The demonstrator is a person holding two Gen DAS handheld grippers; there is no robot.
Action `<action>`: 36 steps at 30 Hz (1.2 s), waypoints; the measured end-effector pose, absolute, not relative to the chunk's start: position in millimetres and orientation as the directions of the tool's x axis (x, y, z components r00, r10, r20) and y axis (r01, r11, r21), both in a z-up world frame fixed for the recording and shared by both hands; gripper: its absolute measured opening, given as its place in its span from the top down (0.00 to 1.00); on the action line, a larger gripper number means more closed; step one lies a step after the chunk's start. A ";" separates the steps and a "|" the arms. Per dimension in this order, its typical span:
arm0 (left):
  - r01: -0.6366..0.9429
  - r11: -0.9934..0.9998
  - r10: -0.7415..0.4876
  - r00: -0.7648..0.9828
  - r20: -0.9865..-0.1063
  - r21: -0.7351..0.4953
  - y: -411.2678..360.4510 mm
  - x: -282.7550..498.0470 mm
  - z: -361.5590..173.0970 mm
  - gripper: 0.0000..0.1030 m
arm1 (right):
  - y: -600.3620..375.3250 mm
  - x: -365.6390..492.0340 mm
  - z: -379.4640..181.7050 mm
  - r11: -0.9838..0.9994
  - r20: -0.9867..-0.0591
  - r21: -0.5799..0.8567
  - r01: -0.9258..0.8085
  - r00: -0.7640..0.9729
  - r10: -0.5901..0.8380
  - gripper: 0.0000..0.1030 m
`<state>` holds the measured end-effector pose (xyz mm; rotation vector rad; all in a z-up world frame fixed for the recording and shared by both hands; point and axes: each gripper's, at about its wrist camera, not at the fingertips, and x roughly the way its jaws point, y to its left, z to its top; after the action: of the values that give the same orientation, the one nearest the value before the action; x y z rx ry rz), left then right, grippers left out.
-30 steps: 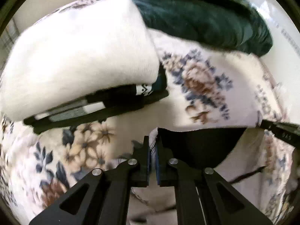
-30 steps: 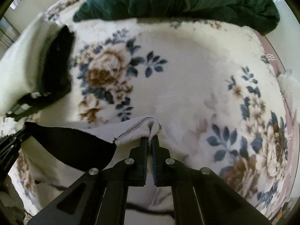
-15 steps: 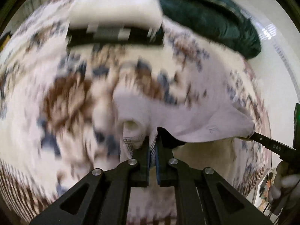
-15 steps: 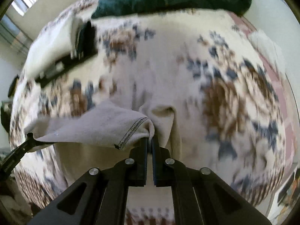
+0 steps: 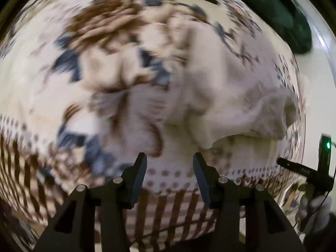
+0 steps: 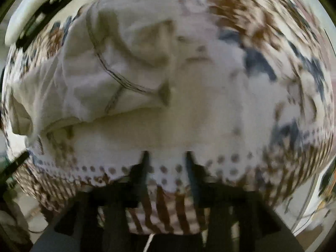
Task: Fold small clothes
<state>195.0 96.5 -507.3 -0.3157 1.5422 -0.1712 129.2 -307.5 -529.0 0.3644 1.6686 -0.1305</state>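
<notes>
Jaws agape, garment (image 6: 88,88) beside blanket hem (image 6: 168,174)

My bed (image 6: 210,126) under floral blanket (image 5: 100,29): cream ground, brown and blue flowers, dotted border and brown stripes along near edge. Pale garment (image 6: 100,77) lies crumpled on blanket, dark seam stitching showing, bunched fold toward near edge. Folded white and black pile (image 6: 27,16) at far left. Dark green cloth (image 5: 279,14) heaped at far side. Both views motion-blurred.
</notes>
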 end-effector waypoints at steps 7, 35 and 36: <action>-0.243 0.878 -0.384 0.160 -0.909 -0.413 119.4 241.2 -485.5 0.57 | -355.1 158.0 -482.5 0.785 -0.938 0.347 0.513 0.194 0.288 0.50; -0.262 0.836 -0.473 0.100 -0.875 -0.482 89.4 259.2 -518.3 0.55 | -360.9 150.9 -554.0 0.587 -0.865 0.431 0.686 0.129 0.485 0.49; -0.249 0.844 -0.467 0.095 -0.879 -0.475 83.8 255.9 -521.7 0.55 | -356.2 149.6 -560.1 0.575 -0.858 0.436 0.692 0.128 0.497 0.49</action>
<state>255.9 83.8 -521.6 -0.5990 1.4945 -0.1771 149.6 -356.2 -560.1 1.0523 1.5196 -0.1894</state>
